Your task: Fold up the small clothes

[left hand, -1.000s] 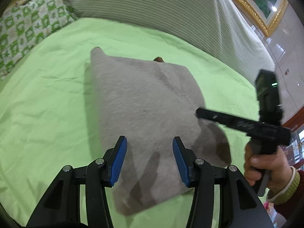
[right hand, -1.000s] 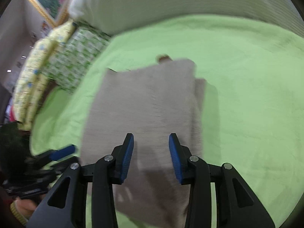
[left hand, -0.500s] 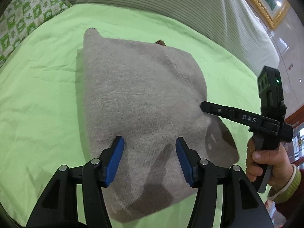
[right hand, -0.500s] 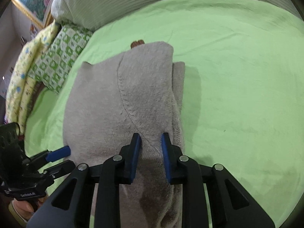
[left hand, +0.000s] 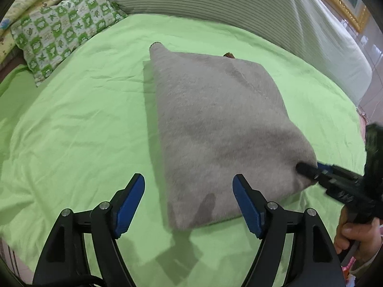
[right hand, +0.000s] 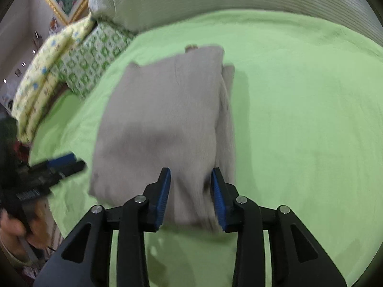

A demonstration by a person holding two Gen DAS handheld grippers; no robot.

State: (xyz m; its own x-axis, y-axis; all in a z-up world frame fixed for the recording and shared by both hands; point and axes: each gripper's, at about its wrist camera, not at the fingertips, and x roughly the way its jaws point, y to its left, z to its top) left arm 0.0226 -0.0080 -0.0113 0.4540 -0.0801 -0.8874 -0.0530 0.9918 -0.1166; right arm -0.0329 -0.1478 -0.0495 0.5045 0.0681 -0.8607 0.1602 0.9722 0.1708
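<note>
A folded grey knit garment [left hand: 222, 129] lies flat on the green bed sheet [left hand: 71, 124]; it also shows in the right wrist view [right hand: 165, 119]. My left gripper [left hand: 189, 198] is wide open and empty, just short of the garment's near edge. My right gripper [right hand: 190, 191] is open, its blue pads either side of the garment's near right corner. In the left wrist view the right gripper [left hand: 308, 168] shows at the garment's right corner. In the right wrist view the left gripper [right hand: 69, 162] shows off the garment's left edge.
A green-and-white patterned pillow [left hand: 59, 35] and a yellow one [right hand: 40, 76] lie at the bed's left. A striped white bolster [left hand: 239, 7] runs along the back. A gold picture frame [left hand: 335, 2] hangs behind. The green sheet [right hand: 299, 119] spreads to the right.
My right gripper, shut on the garment's corner half a second ago, has opened and let go. My left gripper has pulled back off the garment and opened wider. The garment lies flat.
</note>
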